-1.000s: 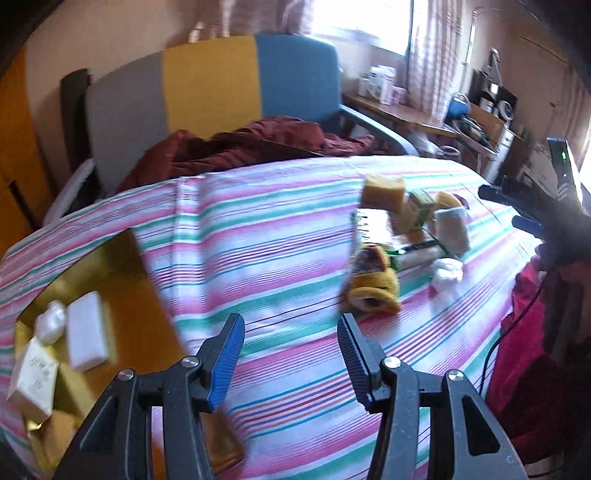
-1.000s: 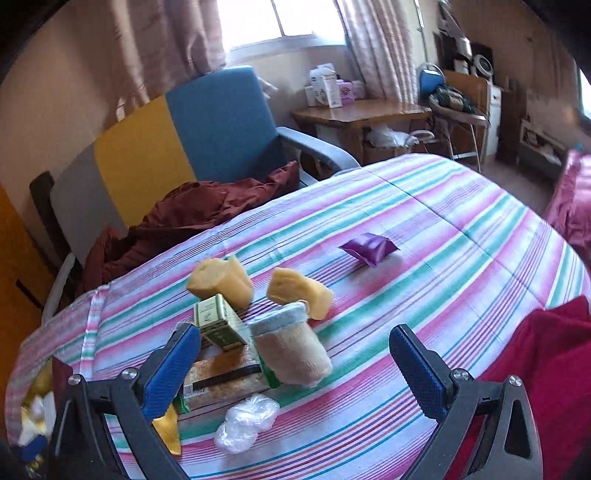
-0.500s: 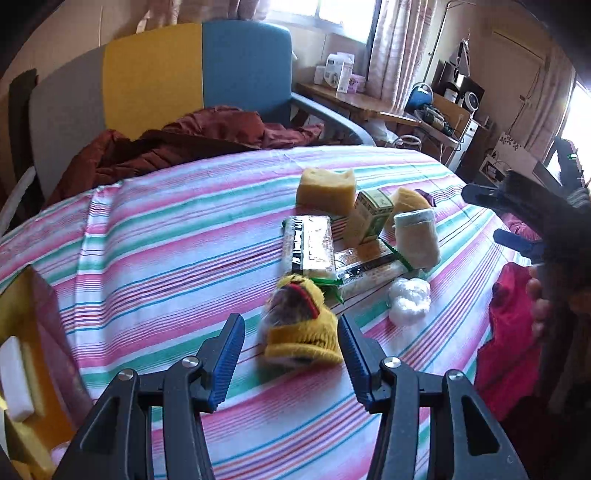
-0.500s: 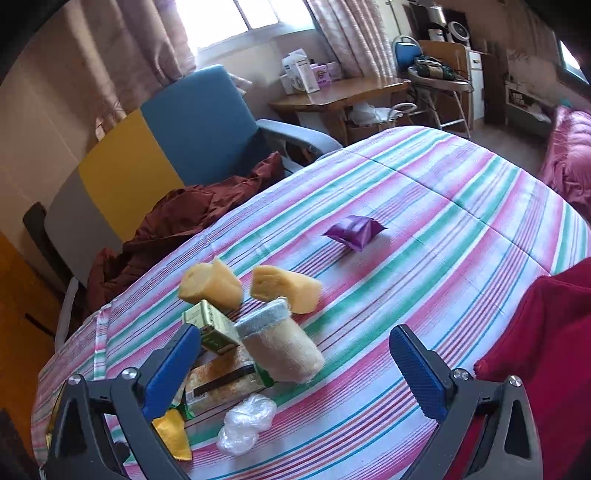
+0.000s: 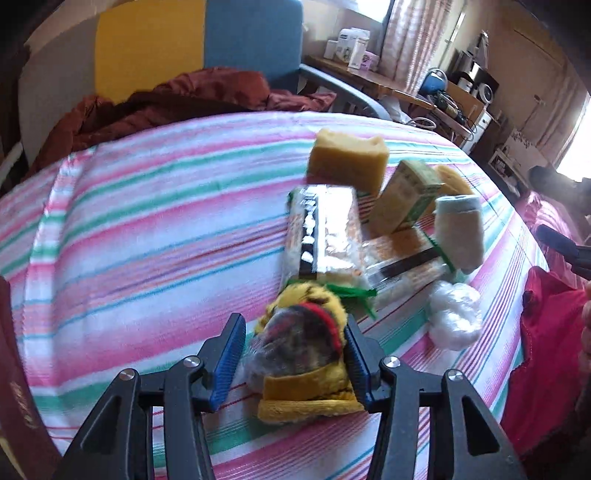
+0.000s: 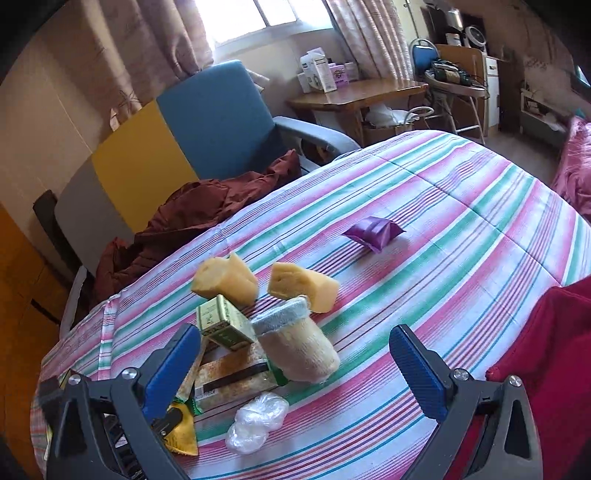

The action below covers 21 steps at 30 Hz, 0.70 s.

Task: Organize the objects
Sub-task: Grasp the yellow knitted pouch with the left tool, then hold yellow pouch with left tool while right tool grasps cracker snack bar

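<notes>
**Left gripper brackets the yellow knit item**

Here the left gripper (image 5: 293, 345) straddles the yellow knit item (image 5: 308, 360) on the striped cloth (image 5: 147, 229), its jaws parted, the far pad touching and the near one just clear, probably lined up to lift it from the pile. Beyond lie snack packets (image 5: 321, 232), sponges (image 5: 347, 160) and a small green box (image 5: 404, 197). The right gripper (image 6: 295, 363) hangs wide open above the pile, holding nothing.

Daylight pours through a curtained window (image 6: 255, 18) at the upper middle, above a blue-and-yellow armchair (image 6: 177, 144) (maroon cloth (image 6: 192, 214) heaped on it) and a wooden side table (image 6: 354, 96) at right.
</notes>
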Motion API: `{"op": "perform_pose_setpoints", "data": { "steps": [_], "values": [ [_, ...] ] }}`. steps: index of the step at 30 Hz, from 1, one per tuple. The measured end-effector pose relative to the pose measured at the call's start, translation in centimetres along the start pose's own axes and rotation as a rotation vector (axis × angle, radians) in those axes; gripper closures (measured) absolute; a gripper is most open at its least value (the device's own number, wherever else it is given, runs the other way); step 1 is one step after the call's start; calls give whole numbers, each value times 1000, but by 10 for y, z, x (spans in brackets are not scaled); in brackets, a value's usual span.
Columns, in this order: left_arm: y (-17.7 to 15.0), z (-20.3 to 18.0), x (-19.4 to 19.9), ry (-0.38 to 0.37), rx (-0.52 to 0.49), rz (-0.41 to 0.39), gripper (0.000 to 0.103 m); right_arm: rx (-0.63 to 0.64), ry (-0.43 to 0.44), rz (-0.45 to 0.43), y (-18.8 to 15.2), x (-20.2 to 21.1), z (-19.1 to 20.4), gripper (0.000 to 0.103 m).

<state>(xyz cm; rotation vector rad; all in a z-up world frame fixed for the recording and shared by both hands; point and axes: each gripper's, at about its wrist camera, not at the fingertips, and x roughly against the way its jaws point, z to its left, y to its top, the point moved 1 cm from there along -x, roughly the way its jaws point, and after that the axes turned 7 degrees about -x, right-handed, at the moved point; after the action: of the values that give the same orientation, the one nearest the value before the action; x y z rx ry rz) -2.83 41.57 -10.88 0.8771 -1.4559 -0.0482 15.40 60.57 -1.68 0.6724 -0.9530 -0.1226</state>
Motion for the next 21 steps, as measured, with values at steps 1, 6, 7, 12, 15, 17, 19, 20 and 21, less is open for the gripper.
{"op": "perform_pose_setpoints", "data": {
  "steps": [1,6,7,12,15,17,19,20,21],
  "values": [
    [-2,2,1,-8,10,-16,52,12,10,1,-1,0,3,0],
    [-5,1,5,-5,15,-14,62,90,63,8,-6,0,19,0],
    [-7,1,8,3,16,-16,64,112,76,16,-9,-1,24,0],
    [-30,5,29,52,28,-35,66,230,143,89,-26,-9,50,0],
    [-45,6,40,61,29,-39,66,300,170,141,-39,-15,67,2],
    [-54,7,48,68,24,-41,66,339,195,180,-50,-20,80,4],
    [-63,5,54,74,12,-47,66,366,201,215,-57,-29,92,6],
    [-66,4,55,77,9,-50,66,374,193,235,-61,-36,100,6],
    [-69,4,58,78,8,-54,66,375,193,250,-63,-42,106,6]
  ]
}}
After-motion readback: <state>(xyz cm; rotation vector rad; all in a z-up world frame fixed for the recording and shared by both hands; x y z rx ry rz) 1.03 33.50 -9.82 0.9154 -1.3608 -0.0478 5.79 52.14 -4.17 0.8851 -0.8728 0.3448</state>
